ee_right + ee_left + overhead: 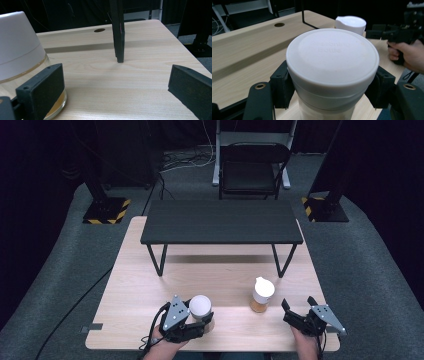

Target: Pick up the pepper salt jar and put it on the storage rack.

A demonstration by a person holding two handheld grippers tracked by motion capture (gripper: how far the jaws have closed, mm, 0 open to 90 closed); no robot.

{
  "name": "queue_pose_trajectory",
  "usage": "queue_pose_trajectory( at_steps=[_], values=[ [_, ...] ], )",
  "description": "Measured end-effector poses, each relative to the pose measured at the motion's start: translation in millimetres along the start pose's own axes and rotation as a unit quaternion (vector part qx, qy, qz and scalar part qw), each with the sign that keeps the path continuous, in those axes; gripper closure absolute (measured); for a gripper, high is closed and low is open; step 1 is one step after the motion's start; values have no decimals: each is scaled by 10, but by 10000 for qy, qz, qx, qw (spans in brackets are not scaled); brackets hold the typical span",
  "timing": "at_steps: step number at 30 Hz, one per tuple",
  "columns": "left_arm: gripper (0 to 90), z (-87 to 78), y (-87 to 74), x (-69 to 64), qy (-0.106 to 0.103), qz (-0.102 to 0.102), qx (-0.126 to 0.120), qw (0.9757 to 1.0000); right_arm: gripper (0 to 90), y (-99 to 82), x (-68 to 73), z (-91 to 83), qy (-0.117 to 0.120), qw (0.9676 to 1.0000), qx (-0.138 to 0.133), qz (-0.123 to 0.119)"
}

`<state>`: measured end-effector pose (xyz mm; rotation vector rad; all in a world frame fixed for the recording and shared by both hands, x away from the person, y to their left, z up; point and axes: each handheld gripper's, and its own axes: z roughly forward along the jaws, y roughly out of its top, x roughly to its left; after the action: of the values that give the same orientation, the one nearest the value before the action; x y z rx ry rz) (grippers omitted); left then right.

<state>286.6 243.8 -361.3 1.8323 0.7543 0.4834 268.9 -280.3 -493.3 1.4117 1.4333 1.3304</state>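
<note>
My left gripper (202,319) is shut on a white-lidded jar (200,306) near the table's front edge, left of centre. In the left gripper view the jar's flat white lid (332,56) sits between the two black jaws, whose pads press on its sides below the lid. A second jar (261,295) with a white spouted lid and amber contents stands on the table to the right. My right gripper (298,309) is open beside it, at the front right. In the right gripper view that second jar (21,53) stands just left of the left jaw, with nothing between the jaws.
A black low shelf (221,221) on thin metal legs stands across the back half of the wooden table (135,285). One shelf leg (118,30) rises ahead of the right gripper. A black folding chair (251,169) sits beyond the table.
</note>
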Motion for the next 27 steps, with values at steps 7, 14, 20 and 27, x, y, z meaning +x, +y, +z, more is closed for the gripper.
queue_pose_trajectory(
  at_steps=[7,14,20,27],
  values=[
    [333,-36,269,-19,58,211,-5,9998,0,-1,0,-1,2,10000,-3,-11],
    [333,-60,550,-47,201,257,-70,9994,0,-2,4,-2,-11,10000,-6,3],
    [333,-56,772,-44,156,179,-66,9997,0,0,24,0,-13,10000,6,-64],
    [333,-72,989,-56,184,310,-137,9993,0,-11,6,-7,-19,10000,-29,30]
  ],
)
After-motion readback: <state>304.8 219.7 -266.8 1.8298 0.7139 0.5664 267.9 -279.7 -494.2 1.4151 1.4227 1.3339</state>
